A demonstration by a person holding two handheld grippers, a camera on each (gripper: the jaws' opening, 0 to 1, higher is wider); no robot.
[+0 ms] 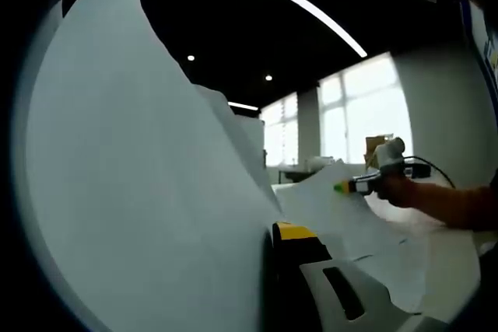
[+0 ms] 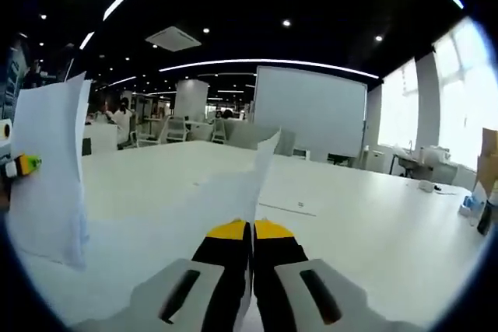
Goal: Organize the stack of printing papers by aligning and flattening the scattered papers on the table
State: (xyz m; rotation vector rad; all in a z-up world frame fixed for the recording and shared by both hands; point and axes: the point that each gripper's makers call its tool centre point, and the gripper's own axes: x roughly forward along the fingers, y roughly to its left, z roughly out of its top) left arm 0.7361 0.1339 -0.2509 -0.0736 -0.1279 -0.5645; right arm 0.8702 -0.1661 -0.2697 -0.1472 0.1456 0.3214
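A big white sheet of paper (image 1: 140, 192) stands upright across the left of the left gripper view. It presses against my left gripper (image 1: 276, 227), of which one yellow-tipped jaw shows. The other jaw is hidden behind the sheet. More white papers (image 1: 334, 207) lie over the white table (image 1: 455, 262) beyond. My right gripper (image 1: 352, 186), held by a hand, grips their far edge. In the right gripper view my right gripper (image 2: 251, 227) is shut on a thin sheet (image 2: 261, 172) that rises between its jaws. At the far left, the left gripper (image 2: 22, 166) holds upright sheets (image 2: 48, 153).
The long white table (image 2: 373, 223) stretches ahead. A large white board (image 2: 310, 110) stands behind it. People sit at desks at the back left (image 2: 123, 124). Small items (image 2: 428, 186) lie near the right edge by the windows. A cardboard box (image 1: 375, 148) stands far back.
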